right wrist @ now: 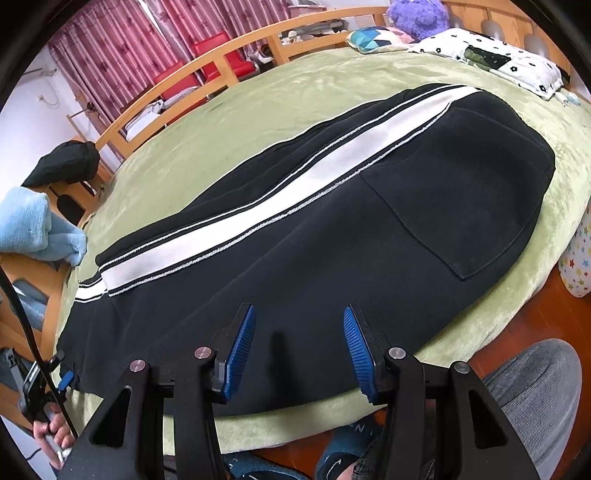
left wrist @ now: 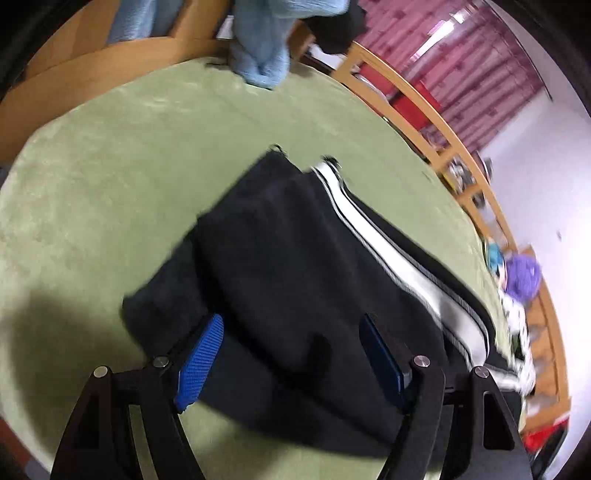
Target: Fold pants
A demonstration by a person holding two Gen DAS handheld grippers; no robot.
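Note:
Black pants (right wrist: pixel 332 229) with a white side stripe (right wrist: pixel 258 192) lie flat on the green bed cover (right wrist: pixel 258 103), legs stacked, a back pocket (right wrist: pixel 461 206) facing up. My right gripper (right wrist: pixel 299 339) is open, hovering over the near edge of the pants at mid-length. My left gripper (left wrist: pixel 291 354) is open, its blue pads on either side of the leg-cuff end of the pants (left wrist: pixel 295 258), just above the cloth. The left gripper also shows in the right wrist view (right wrist: pixel 62 380) at the cuff end.
A light blue towel (left wrist: pixel 258 48) hangs on the wooden footboard (left wrist: pixel 110 70). A patterned pillow (right wrist: pixel 491 55) and a purple plush toy (right wrist: pixel 417 14) lie at the bed's head. A wooden rail (right wrist: pixel 221 62) runs along the far side. The person's leg (right wrist: pixel 532 398) stands by the near edge.

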